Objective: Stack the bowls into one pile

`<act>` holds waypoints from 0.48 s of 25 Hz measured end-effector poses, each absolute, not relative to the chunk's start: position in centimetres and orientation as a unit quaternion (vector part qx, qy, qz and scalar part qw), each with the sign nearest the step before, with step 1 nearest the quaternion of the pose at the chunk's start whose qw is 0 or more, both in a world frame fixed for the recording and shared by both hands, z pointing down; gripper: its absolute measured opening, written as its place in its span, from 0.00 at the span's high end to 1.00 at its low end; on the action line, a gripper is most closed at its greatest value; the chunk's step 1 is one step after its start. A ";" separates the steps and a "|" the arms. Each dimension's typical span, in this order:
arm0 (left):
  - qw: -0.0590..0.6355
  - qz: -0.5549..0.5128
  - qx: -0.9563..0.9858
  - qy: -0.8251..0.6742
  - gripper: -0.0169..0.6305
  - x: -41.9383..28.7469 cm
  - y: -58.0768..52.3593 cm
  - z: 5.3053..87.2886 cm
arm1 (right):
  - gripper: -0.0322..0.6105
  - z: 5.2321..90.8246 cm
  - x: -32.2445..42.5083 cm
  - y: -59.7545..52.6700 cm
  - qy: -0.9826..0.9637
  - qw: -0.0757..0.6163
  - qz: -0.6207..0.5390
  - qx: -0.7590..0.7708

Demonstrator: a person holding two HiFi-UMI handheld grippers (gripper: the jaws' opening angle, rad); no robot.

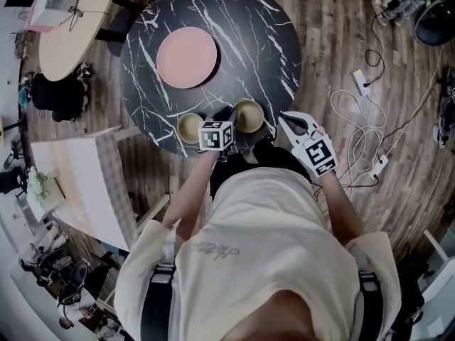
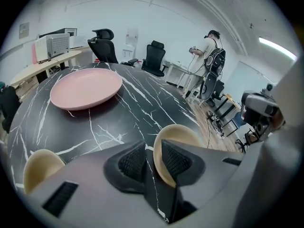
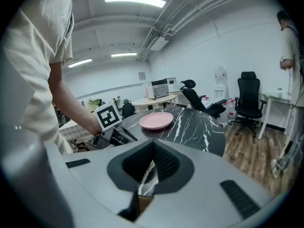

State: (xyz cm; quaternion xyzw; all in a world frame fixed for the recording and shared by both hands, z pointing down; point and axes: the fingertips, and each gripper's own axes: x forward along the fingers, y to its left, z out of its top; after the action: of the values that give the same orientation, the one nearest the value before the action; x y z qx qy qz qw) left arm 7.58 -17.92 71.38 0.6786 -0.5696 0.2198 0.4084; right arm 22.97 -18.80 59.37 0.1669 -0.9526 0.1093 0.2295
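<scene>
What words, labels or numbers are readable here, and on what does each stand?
Nothing can be read.
Print on the person's shirt: too blurred.
Framed wall sign in the left gripper view: too small.
Small wall sign in the right gripper view: too small.
Left marker cube, right marker cube: patterns only.

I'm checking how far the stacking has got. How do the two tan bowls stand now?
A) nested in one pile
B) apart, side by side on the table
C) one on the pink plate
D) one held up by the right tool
B: the left bowl and the right bowl sit apart on the black table, neither on the pink plate.
</scene>
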 end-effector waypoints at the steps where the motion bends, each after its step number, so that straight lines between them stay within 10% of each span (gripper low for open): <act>1: 0.409 0.217 0.678 -0.571 0.79 7.6 -18.0 71.4 | 0.94 59.3 22.9 -19.1 -0.953 0.228 0.107 0.167; 12: 0.399 0.240 0.678 -0.569 0.92 8.2 -17.6 72.4 | 0.94 59.6 23.8 -20.4 -0.950 0.231 0.107 0.178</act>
State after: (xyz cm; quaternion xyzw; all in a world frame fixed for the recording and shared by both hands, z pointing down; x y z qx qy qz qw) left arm 8.19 -17.64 72.44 0.6777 -0.5690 0.2404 0.3990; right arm 23.75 -20.44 59.64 0.1782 -0.9505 0.1071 0.2311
